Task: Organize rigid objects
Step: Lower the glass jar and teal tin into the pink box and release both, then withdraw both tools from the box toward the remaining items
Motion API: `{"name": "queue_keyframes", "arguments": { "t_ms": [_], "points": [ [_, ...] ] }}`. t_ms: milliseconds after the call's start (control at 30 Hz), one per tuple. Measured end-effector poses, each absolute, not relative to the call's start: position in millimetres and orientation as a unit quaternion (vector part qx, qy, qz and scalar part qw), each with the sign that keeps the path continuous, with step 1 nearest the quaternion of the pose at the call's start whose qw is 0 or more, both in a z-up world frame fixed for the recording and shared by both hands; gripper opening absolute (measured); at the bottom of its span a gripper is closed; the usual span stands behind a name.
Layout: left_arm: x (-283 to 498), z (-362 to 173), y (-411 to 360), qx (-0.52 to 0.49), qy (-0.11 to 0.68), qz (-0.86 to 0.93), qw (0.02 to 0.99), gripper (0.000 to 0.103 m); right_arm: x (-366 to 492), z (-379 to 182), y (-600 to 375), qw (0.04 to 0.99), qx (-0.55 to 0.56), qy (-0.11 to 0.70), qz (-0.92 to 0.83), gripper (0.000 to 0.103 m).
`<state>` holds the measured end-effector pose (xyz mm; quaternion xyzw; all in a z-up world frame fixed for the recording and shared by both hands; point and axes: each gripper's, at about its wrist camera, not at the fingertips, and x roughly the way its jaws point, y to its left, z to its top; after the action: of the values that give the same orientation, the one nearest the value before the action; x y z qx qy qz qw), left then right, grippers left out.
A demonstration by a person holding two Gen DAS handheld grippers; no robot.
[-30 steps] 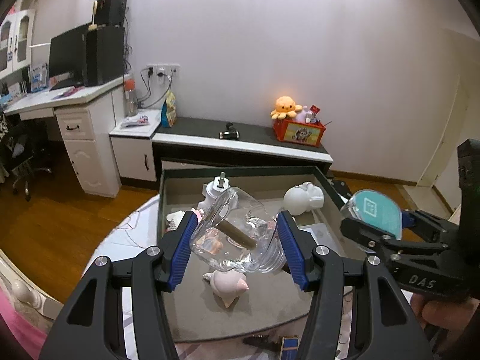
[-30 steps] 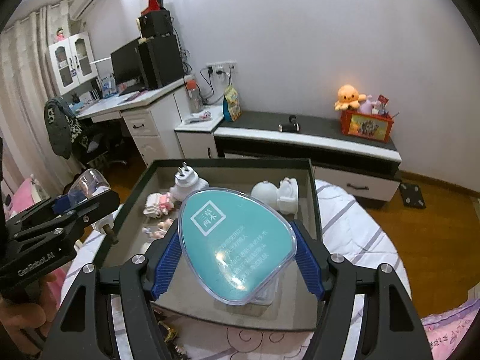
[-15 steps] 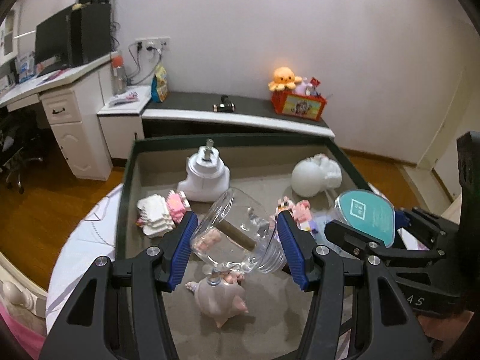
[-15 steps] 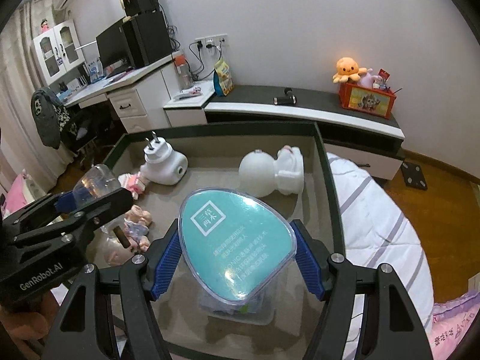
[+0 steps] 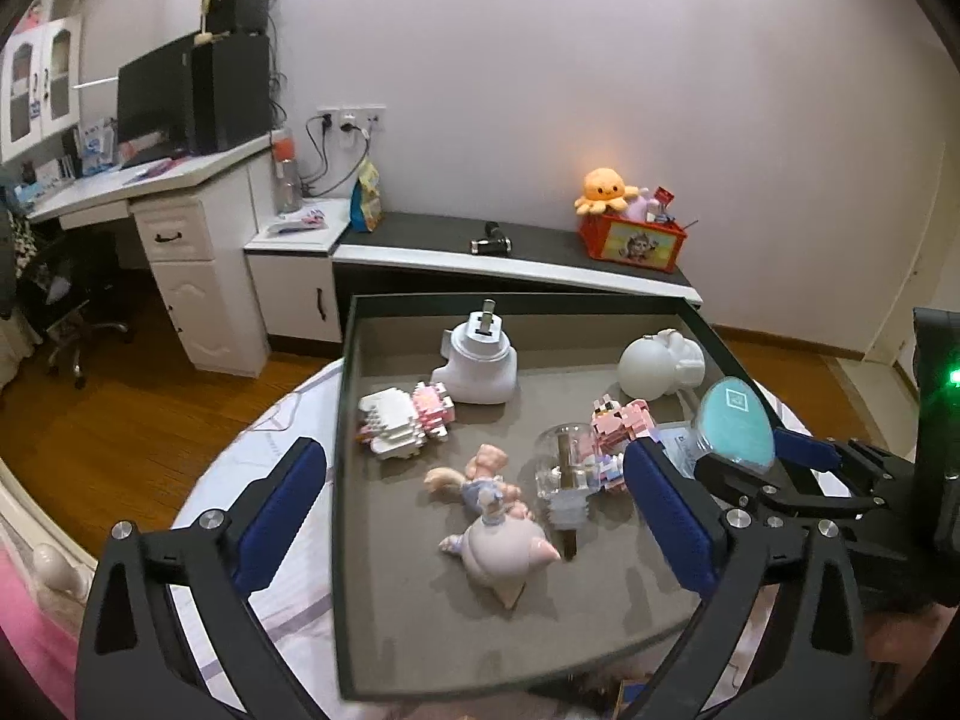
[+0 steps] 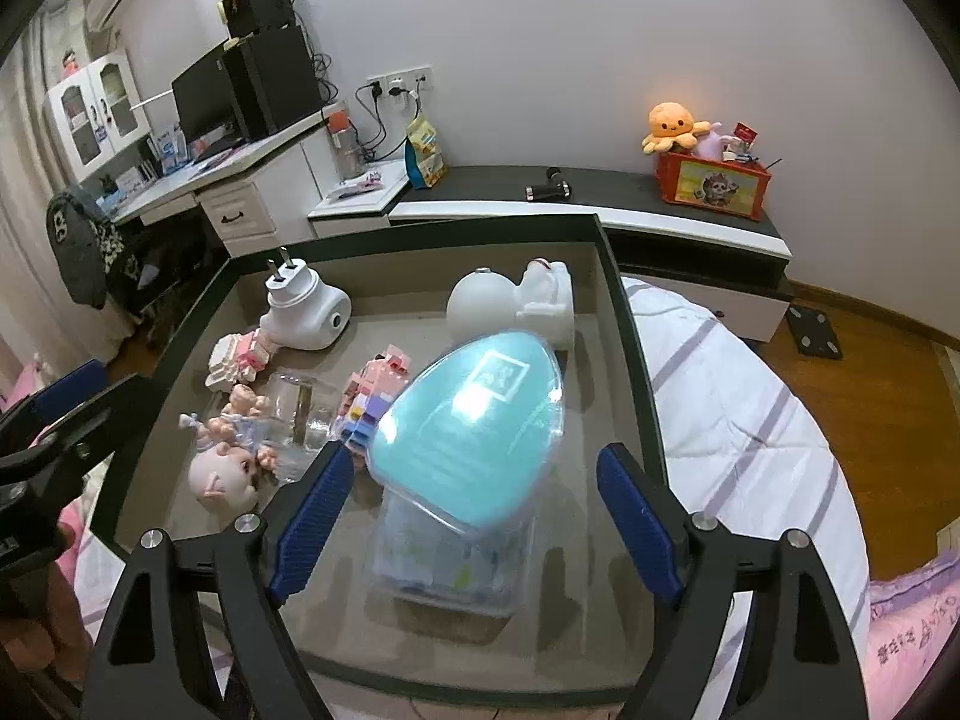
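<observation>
Both claws are seen with jaws just opened and nothing gripped: left gripper (image 5: 474, 516) stands wide above the glass jar (image 5: 564, 474) lying lengthwise in the tray (image 5: 384, 318), right gripper (image 6: 474, 516) straddles the nearer, tilted teal-lidded box (image 6: 468, 450).

A home bedroom: desk (image 5: 150, 192), bed quilt (image 6: 738, 396), plush octopus (image 6: 672, 126).

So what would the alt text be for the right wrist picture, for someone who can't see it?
Two blue-padded fingers of the right gripper, which have just been opening, stand apart on either side of a clear box with a teal lid resting in a dark tray. The tray also holds a white plug adapter, a clear glass jar and small toy figures.
</observation>
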<state>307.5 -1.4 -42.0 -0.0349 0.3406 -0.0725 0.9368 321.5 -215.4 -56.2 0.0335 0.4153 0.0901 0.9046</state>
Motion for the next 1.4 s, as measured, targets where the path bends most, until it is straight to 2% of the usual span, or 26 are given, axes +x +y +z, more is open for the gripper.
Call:
{"name": "queue_keyframes", "arguments": {
  "t_ms": [833, 1400],
  "points": [
    [183, -20, -4, -0.033, 0.324, -0.082, 0.942, 0.102, 190, -1, -215, 0.935, 0.048, 0.34, 0.089, 0.085],
    [130, -14, 1, -0.034, 0.32, -0.076, 0.944, 0.103, 141, 8, -207, 0.94, 0.037, 0.324, 0.102, 0.085]
  ]
}}
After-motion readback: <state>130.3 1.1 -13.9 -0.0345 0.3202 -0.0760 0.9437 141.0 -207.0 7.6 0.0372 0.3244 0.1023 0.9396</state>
